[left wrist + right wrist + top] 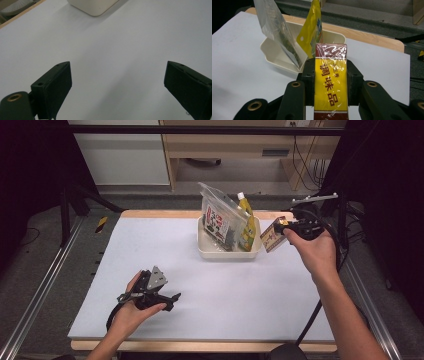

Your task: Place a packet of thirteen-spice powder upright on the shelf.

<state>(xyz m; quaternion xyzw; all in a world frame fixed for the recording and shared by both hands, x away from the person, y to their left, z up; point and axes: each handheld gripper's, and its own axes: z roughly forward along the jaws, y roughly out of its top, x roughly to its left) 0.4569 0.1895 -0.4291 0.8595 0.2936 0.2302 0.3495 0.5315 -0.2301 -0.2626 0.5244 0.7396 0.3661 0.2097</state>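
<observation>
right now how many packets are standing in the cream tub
2: a clear bag with a printed label on the tub's left side, and a yellow pouch beside it on the right. Smaller items behind them may be hidden.

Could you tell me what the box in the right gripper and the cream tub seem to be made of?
The box looks like printed cardboard under glossy clear film: wrinkles and glare show on its face. The cream tub seems to be matte moulded plastic, judging by its smooth walls and rounded corners.
</observation>
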